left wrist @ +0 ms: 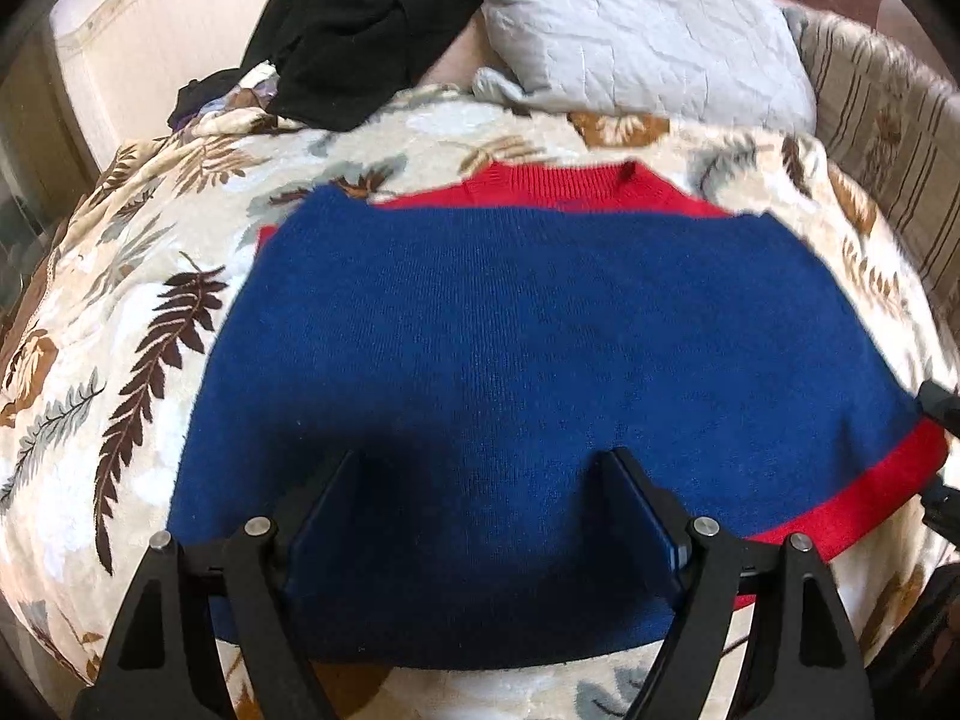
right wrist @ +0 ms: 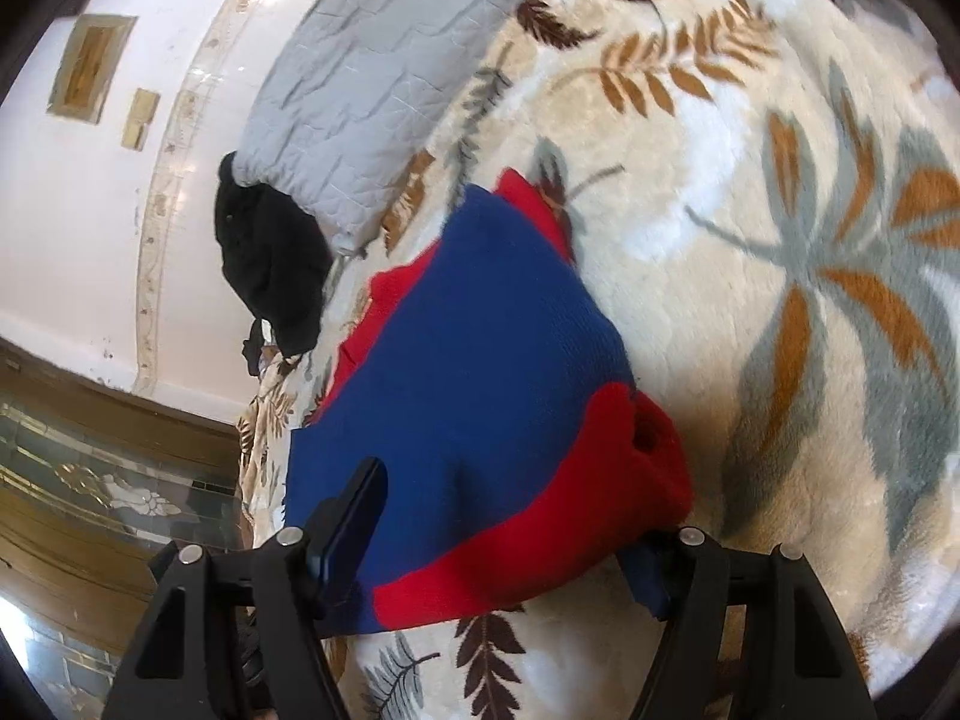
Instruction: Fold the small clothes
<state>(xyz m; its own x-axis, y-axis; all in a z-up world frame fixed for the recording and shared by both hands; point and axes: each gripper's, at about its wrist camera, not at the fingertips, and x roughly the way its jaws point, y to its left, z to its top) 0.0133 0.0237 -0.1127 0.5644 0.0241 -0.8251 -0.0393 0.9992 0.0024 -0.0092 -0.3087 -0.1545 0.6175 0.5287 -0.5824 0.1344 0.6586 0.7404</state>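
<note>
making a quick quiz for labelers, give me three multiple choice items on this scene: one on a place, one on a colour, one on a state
1. Where does the black garment lie?
A. on top of the sweater
B. at the far edge of the blanket, beside the grey pillow
C. between the left gripper's fingers

2. Which colours make up the sweater?
A. blue and red
B. green and white
C. all black

3. How does the left gripper stand?
A. shut on the pillow
B. open, fingers apart over the sweater
C. shut on the blanket

Key:
1 B: the black heap sits next to the grey pillow, away from the sweater, at the far edge of the leaf-patterned blanket.
2 A: a blue body with red bands at its edges.
3 B: a wide gap shows between its fingers, with blue knit under them.
</note>
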